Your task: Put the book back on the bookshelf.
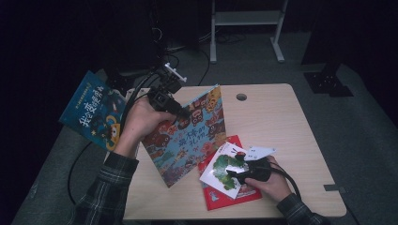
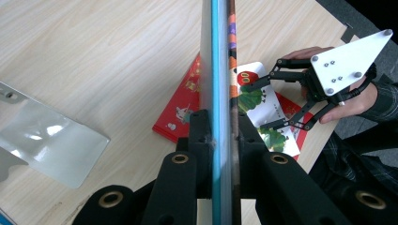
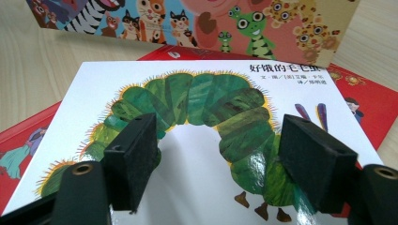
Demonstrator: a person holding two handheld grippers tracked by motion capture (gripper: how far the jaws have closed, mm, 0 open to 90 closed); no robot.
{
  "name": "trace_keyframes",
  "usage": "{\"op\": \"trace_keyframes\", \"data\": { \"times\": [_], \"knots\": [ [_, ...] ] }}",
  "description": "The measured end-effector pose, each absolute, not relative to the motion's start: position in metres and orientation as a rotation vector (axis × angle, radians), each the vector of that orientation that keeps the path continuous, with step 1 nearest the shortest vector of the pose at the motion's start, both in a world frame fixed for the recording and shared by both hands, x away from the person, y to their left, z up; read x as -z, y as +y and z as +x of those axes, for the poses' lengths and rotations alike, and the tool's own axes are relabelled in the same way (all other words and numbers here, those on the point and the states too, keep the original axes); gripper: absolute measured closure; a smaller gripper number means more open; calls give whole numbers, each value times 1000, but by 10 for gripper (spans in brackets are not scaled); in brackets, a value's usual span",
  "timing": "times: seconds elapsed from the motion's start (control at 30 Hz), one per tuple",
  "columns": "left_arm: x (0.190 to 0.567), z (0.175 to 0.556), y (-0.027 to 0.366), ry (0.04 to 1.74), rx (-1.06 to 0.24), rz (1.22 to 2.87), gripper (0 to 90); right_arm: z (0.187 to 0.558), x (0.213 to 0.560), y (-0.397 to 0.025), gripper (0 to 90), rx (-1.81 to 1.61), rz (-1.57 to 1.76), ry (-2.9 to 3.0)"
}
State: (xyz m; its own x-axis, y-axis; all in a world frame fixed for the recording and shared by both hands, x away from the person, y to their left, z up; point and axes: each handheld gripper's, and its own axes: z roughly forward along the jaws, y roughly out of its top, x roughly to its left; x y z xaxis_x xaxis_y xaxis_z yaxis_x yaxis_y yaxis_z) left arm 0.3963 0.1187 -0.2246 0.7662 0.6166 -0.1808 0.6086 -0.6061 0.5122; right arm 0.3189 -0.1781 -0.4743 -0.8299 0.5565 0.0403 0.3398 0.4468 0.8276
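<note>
Four picture books show in the high view. The left claw [image 1: 180, 114] holds one of them, the blue animal picture book [image 1: 187, 136], raised and tilted at the centre of the frame, its lower edge toward the wooden tabletop [image 1: 267, 112]. In the left gripper view the two jaws are pressed tight against both faces of that book [image 2: 220, 70], which runs edge-on up the middle of the frame.

The white caterpillar book [image 1: 220, 168] lies at lower centre on top of a red book [image 1: 230, 197], both flat on the tabletop. The right claw [image 1: 234, 166] sits over the caterpillar book with its jaws spread wide. In the right gripper view the two jaws stand well apart on either side of the green caterpillar on the cover [image 3: 206, 112], closed on nothing; whether they touch the cover I cannot tell.

The fourth, a dark blue book with yellow lettering [image 1: 94, 110], is at the left of the high view, leaning beyond the tabletop's left edge.

One pale, glossy plastic sheet [image 2: 51, 140] lies flat at the left of the left gripper view.
</note>
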Motion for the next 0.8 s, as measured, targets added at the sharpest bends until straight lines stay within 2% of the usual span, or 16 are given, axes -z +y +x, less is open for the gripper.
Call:
{"op": "trace_keyframes", "data": {
  "times": [0.33, 0.8],
  "knots": [
    [221, 394, 132, 947, -31, 2393, 808, 319, 477, -179, 229, -1345, 783, 2448],
    [206, 383, 176, 1037, -81, 2331, 808, 318, 480, -179, 222, -1372, 788, 2422]
  ]
}}
